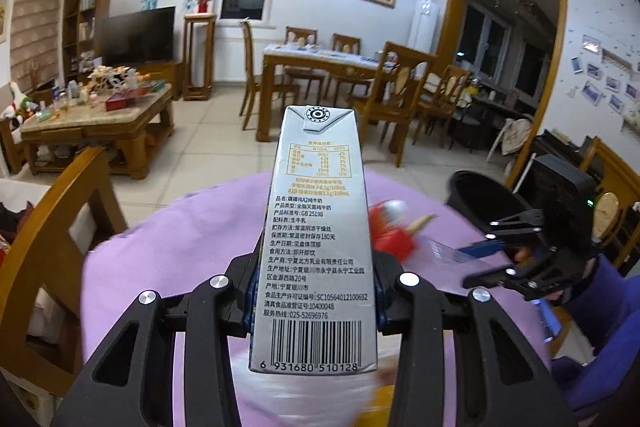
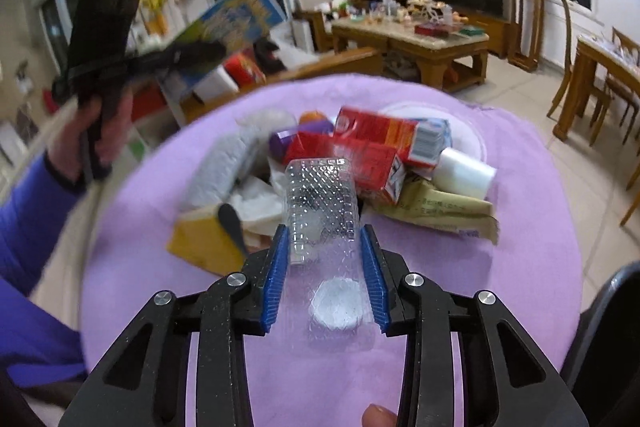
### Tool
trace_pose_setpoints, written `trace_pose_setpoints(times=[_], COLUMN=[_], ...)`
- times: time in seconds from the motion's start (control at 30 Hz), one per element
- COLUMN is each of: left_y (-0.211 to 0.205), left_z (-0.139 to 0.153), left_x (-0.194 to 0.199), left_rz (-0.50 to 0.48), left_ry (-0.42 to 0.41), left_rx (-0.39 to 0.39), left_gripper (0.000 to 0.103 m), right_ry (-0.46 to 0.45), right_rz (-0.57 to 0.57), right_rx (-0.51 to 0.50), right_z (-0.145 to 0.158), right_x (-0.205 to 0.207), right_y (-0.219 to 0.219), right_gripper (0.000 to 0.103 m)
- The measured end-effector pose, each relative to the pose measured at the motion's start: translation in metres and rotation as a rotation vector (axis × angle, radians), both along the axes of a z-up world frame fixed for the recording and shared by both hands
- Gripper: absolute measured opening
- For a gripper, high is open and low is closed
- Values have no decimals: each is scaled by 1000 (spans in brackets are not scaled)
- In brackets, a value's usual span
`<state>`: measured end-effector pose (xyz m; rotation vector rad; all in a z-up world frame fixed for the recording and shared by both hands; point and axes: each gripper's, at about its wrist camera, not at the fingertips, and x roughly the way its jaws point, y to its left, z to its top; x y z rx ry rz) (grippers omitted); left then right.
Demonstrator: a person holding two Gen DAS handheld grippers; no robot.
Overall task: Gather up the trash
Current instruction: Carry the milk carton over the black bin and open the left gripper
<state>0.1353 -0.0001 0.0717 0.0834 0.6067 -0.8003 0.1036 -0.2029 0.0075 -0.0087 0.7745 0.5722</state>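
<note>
My left gripper point(image 1: 314, 283) is shut on a silver milk carton point(image 1: 316, 239) and holds it upright above the purple table point(image 1: 168, 267). In the right wrist view the left gripper point(image 2: 192, 55) holds the same carton point(image 2: 240, 15), its blue face showing, raised at the upper left. My right gripper point(image 2: 324, 267) is shut on a clear plastic tray point(image 2: 320, 211) above the table point(image 2: 500, 267). It also shows in the left wrist view point(image 1: 492, 259) at the right. A trash pile point(image 2: 360, 155) of red boxes, tissue and wrappers lies on the table beyond it.
A black bin point(image 1: 484, 199) stands at the table's right edge; its rim shows in the right wrist view point(image 2: 612, 327). A wooden chair point(image 1: 60, 251) stands to the left. A coffee table point(image 1: 100, 123) and a dining table point(image 1: 320, 67) stand further off.
</note>
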Motion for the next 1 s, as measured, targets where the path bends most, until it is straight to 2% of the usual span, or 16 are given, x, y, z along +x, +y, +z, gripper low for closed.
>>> trace_pose_setpoints(times=[0.17,0.3,0.4,0.5,0.6,0.73,0.83,1.0], left_y=[-63,-129,-189,-249,-311,-362,-384,-405], left_z=[9,8,1,-14,-34,-60,-86,-105], left_x=[-35,-52,-64,-69,-74,-80,-79,-73], left_rz=[-66,-141,-207,-261,-301,-319,-302,-271], left_ry=[9,41,77,129,190,240,276,297], left_rx=[-43,-70,-68,-48,-21,32,94,169], left_gripper=[41,41,41,41,41,41,41,41], right_ry=[-57,-123,-126,-89,-63,-30,-8,-3], right_rz=[-105,-312,-464,-593,-662,-710,-744,-773], right_rx=[107,158,144,140,130,115,113,76], right_z=[30,47,41,22,-2,-34,-55,-73], right_x=[-32,-72,-92,-109,-117,-113,-111,-100], right_y=[-68,-155,-216,-270,-301,-320,-328,-319], right_gripper=[36,37,37,37,38,38,38,39])
